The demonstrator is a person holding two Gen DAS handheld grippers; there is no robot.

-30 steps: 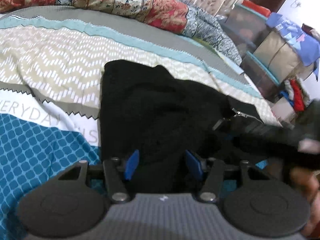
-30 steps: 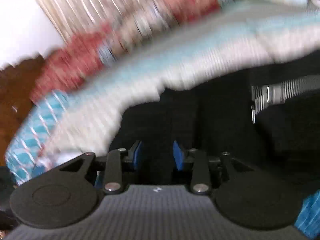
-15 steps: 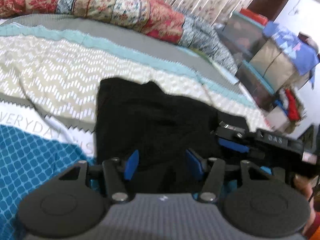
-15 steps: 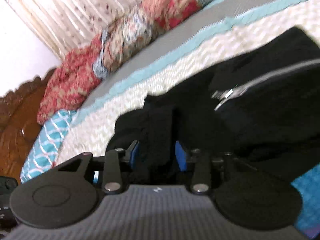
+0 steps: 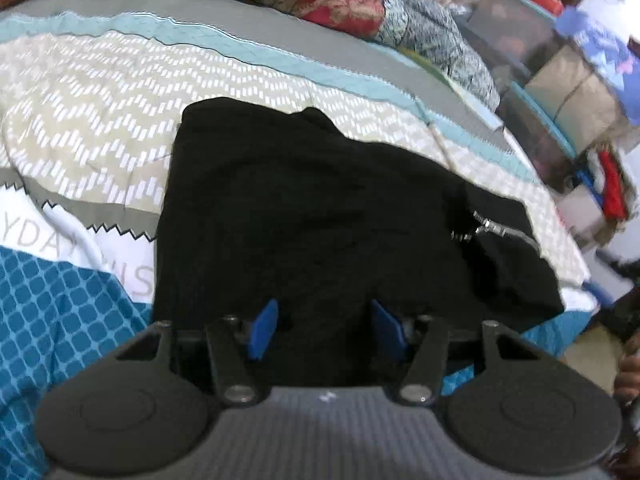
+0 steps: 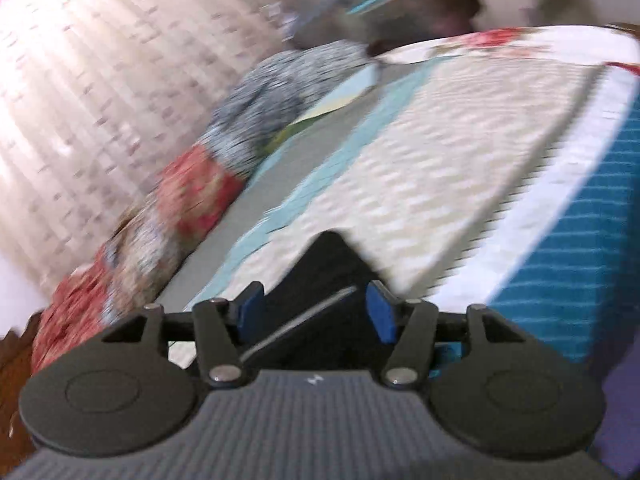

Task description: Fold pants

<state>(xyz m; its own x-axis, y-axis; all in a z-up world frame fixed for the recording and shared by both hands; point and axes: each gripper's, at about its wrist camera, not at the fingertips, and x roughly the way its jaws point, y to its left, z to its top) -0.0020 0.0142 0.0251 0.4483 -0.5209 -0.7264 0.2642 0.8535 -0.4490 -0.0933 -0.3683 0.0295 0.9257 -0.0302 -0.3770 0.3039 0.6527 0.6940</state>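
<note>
The bedspread (image 5: 100, 128) carries a zigzag band at left and a blue grid field at lower left. The pants (image 5: 304, 232), black and folded into a compact block, lie on it at centre. The block's long axis runs from lower left to right, and the zipper (image 5: 496, 230) sits at its right end, pointing toward the right edge of the bed. Stacked storage boxes (image 5: 532, 92) stand beyond the bed at far right; their contents cannot be made out, and loose red and blue cloth lies at their foot.

The left gripper (image 5: 324, 330) hovers above the near edge of the pants with its jaws spread, gripping nothing.

One second ago the right gripper reached across the right part of the block; it has since left that view. The right gripper (image 6: 316, 312) now faces the bed's far side. Its jaws are opening, with pants fabric and the zipper between them but not pinched.
</note>
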